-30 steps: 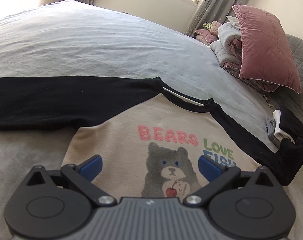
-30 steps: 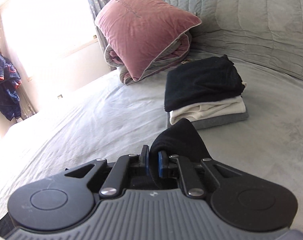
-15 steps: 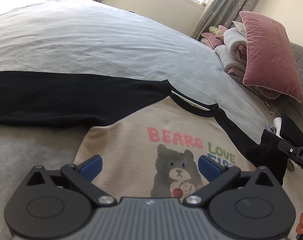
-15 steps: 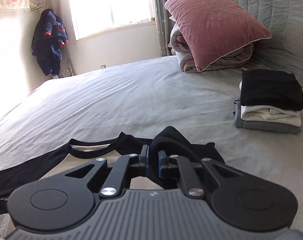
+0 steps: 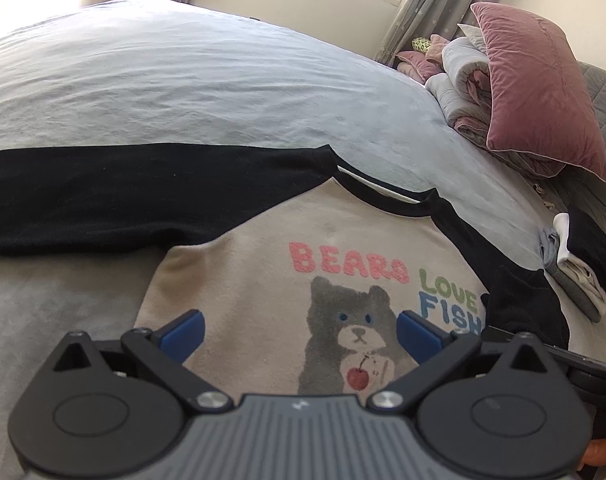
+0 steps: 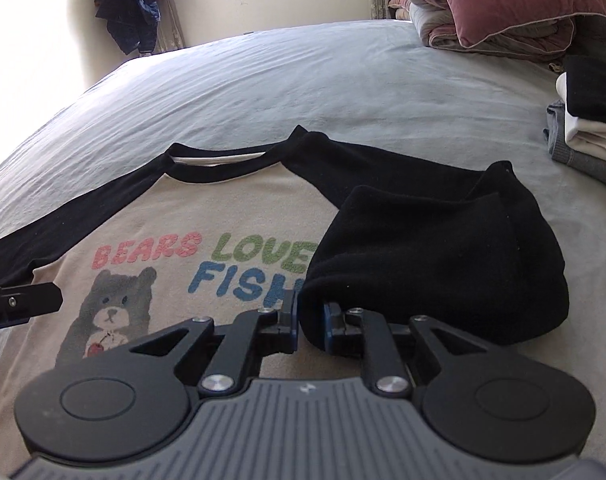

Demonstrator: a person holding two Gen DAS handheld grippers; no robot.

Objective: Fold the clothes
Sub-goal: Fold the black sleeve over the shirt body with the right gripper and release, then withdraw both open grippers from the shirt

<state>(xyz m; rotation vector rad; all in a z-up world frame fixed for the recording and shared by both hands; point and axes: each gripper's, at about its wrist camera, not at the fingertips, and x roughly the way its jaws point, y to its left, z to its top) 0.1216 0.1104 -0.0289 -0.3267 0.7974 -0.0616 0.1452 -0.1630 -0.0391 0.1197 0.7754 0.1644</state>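
1. a beige sweatshirt with black raglan sleeves lies flat, print side up, on the grey bed.
2. its collar points away from both cameras, toward the far side of the bed, so the body's long axis runs from the grippers toward the window wall.
3. the print reads "bears love fish" above a grey bear holding a cherry, upright as seen from the hem side.
4. the one black sleeve stretches straight out sideways to the left edge of the left wrist view, at a right angle to the body.
5. the other sleeve is doubled back over itself, its end lifted across the print's right edge.
6. the right gripper is clamped on that sleeve's black fabric, which bulges out between the blue pads.
7. the left gripper hangs over the lower chest of the shirt with its jaws spread wide and nothing between them.
8. a stack of folded clothes sits just beyond the folded sleeve on the right.
9. a pink pillow leans on a rolled quilt further back.
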